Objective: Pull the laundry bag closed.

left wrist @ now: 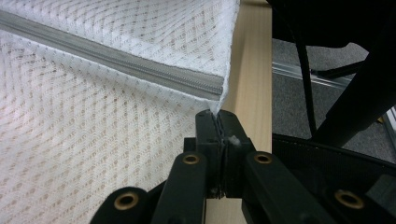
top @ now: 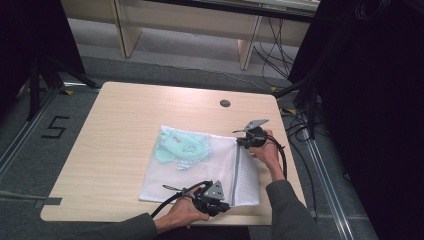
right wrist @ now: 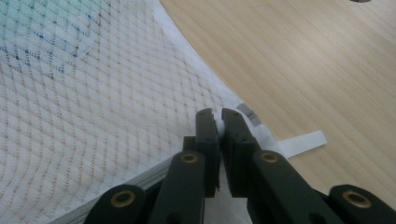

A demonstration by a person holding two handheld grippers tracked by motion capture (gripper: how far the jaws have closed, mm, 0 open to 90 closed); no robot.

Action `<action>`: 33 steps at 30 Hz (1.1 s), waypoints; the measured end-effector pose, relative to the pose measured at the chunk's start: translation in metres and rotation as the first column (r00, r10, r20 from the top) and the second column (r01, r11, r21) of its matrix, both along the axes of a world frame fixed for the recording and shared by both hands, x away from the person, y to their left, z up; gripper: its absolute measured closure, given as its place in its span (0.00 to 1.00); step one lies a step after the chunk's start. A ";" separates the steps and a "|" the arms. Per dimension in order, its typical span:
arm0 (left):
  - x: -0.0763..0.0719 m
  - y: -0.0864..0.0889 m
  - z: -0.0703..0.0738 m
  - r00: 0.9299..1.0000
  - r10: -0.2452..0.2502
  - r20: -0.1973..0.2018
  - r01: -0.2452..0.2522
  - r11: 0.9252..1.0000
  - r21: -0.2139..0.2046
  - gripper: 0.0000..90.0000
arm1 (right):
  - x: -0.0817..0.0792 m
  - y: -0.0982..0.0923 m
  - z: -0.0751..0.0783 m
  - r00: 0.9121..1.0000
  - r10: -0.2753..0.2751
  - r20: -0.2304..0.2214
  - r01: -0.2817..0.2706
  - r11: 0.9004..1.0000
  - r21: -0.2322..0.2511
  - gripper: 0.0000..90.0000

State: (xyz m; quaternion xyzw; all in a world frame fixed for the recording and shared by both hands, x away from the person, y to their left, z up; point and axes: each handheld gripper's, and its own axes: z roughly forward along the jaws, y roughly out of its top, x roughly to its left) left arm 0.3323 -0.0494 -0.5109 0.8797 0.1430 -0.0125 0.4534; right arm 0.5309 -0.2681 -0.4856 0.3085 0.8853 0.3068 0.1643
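The table [top: 115, 130] lies bare to the left of and beyond the mesh bag [top: 200, 170], giving open room there. The bag covers the near right part. Dark stands [top: 40, 75] flank the table's far corners, off its surface.

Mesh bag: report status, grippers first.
Left gripper shut on the mesh bag at its near zipper end. Right gripper shut on the far end. Bag flat on the table, greenish cloth inside. Nothing obstructing.
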 end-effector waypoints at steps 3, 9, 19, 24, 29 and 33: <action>0.001 0.001 0.001 1.000 -0.006 0.007 0.006 1.000 0.005 0.98 | 0.000 0.001 0.000 1.000 -0.004 0.011 0.004 1.000 -0.007 0.96; 0.001 0.000 0.001 1.000 0.001 0.014 -0.001 1.000 0.011 0.98 | 0.001 0.001 -0.002 1.000 0.006 0.017 -0.006 1.000 -0.007 0.96; 0.001 -0.001 0.002 1.000 0.018 0.019 -0.018 1.000 0.006 0.90 | 0.001 0.003 -0.002 0.999 -0.005 0.033 0.005 1.000 -0.001 0.91; 0.007 0.009 0.010 0.999 0.035 0.020 -0.035 0.999 -0.013 0.85 | -0.001 0.003 0.002 0.998 -0.050 0.022 0.050 0.999 0.011 0.84; 0.011 0.018 0.017 0.999 0.042 0.026 -0.042 0.999 -0.018 0.81 | 0.001 0.003 0.004 0.997 -0.049 0.053 0.048 0.999 0.018 0.72; 0.012 0.024 0.018 0.999 0.052 -0.004 -0.052 0.998 -0.031 0.71 | -0.004 0.004 0.011 0.993 -0.109 0.035 0.108 0.994 0.024 0.60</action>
